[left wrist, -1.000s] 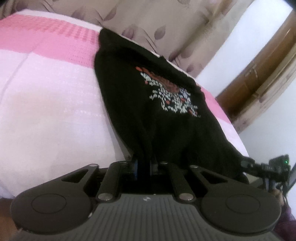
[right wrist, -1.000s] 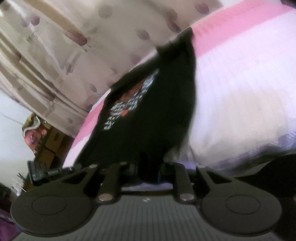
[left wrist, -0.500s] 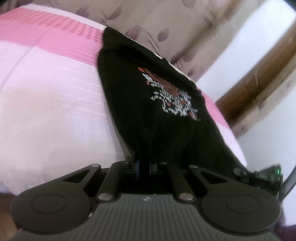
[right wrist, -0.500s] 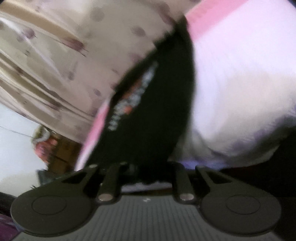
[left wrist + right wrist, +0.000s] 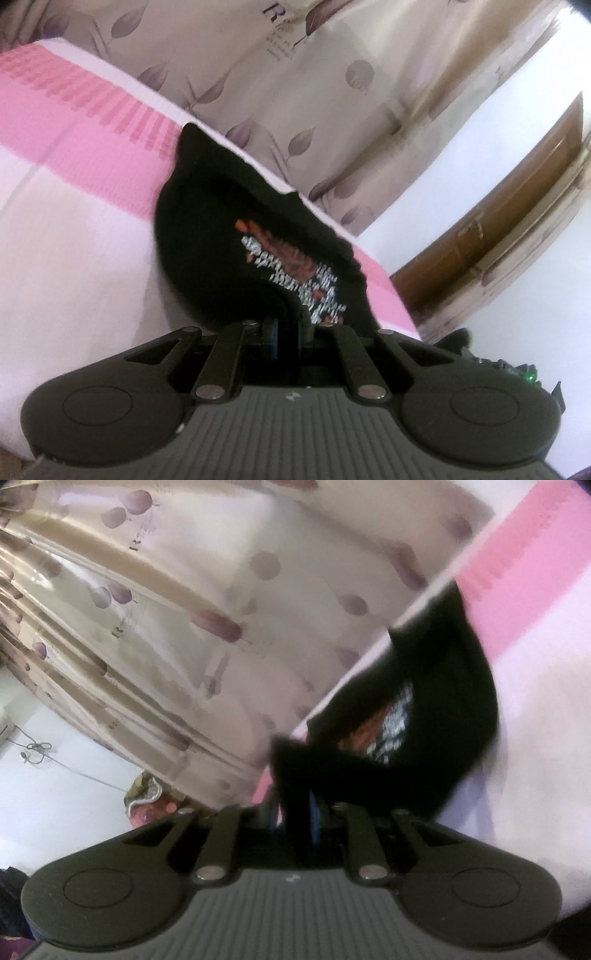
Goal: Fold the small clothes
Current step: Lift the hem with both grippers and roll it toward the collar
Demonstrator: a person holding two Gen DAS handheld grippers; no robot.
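Observation:
A small black shirt with a red and white print lies on the pink and white bed cover; it also shows in the right wrist view. My left gripper is shut on the shirt's near edge. My right gripper is shut on the other near corner, which stands up between its fingers. The held edge is raised off the bed and curls toward the far end. The fingertips are hidden in the cloth.
A beige curtain with leaf print hangs behind the bed. A wooden door frame stands at the right. The other gripper's body shows at the left wrist view's right edge. Clutter lies low left beyond the bed.
Both grippers have lifted the shirt's near edge and carried it forward over the bed. The shirt, flat and stretched out before, now bunches and folds toward its far end.

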